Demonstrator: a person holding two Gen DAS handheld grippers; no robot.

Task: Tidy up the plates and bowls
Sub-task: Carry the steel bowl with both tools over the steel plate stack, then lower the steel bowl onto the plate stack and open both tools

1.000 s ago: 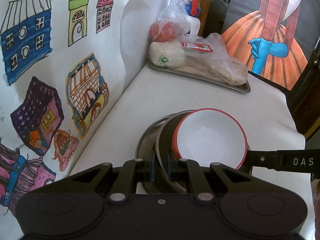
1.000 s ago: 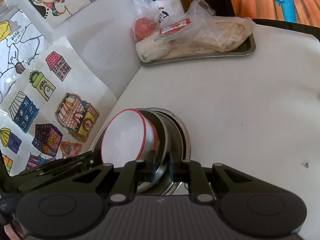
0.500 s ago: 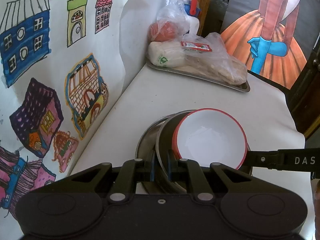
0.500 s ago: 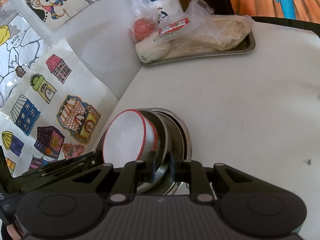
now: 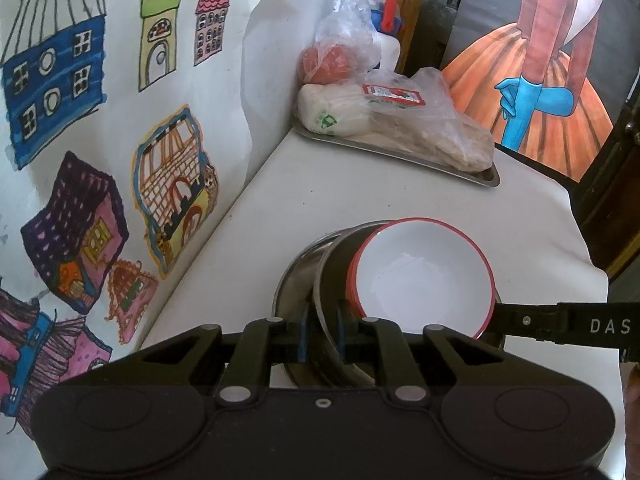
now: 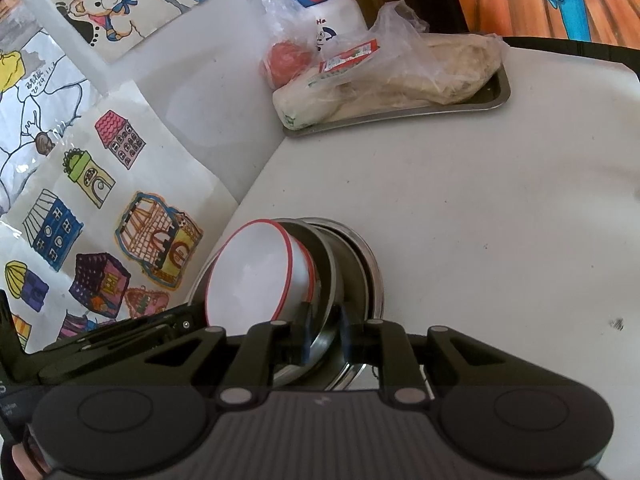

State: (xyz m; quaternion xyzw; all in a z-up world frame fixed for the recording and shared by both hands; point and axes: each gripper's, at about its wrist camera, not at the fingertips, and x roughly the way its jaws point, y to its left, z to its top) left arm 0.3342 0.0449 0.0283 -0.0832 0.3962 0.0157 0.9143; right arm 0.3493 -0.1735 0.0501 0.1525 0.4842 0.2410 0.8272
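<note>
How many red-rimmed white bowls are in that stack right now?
1 for certain: the red-rimmed bowl on top of the steel plates, both tongs clamped on a plate rim. Layered red edges suggest more nested beneath.

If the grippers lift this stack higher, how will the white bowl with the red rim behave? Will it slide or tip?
The white bowl sits loose and tilted inside the steel bowls; neither gripper holds it, so it may slide. Its glossy surface looks slippery. It seems stiff, perhaps chippable if dropped on the table.
</note>
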